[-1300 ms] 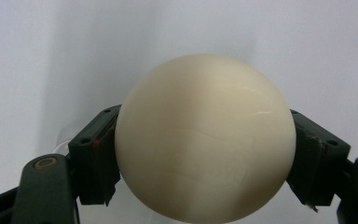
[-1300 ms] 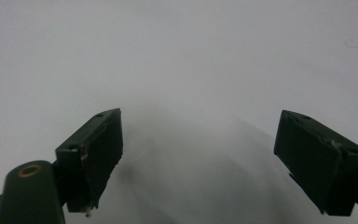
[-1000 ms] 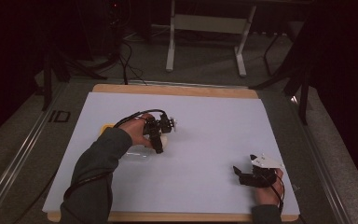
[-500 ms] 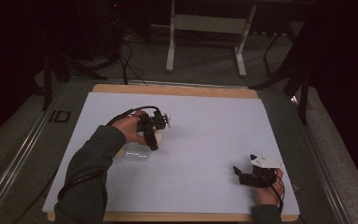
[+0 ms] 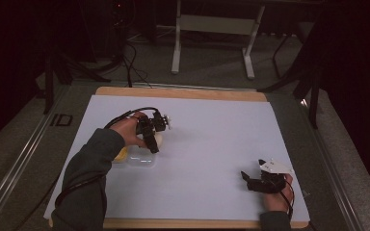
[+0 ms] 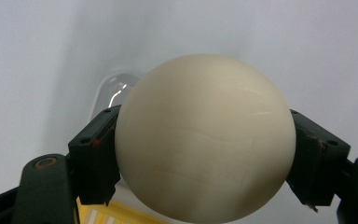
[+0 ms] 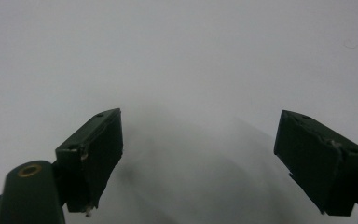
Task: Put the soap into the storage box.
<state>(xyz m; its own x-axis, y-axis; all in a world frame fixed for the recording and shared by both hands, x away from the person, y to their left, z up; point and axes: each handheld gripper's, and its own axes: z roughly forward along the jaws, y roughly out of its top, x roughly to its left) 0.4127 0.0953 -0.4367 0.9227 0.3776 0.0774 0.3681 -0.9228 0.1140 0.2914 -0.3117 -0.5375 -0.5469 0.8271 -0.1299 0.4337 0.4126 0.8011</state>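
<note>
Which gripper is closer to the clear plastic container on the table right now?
Left. The left gripper, clamped on a cream ball, is right over the clear container. The right gripper sits open far across the white sheet, near the table's front right corner.

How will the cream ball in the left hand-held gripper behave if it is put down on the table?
The ball looks round and smooth, so it would probably roll on the flat table. Its glossy surface may slip between the narrow pads. It keeps its shape under the grip, so likely stiff.
</note>
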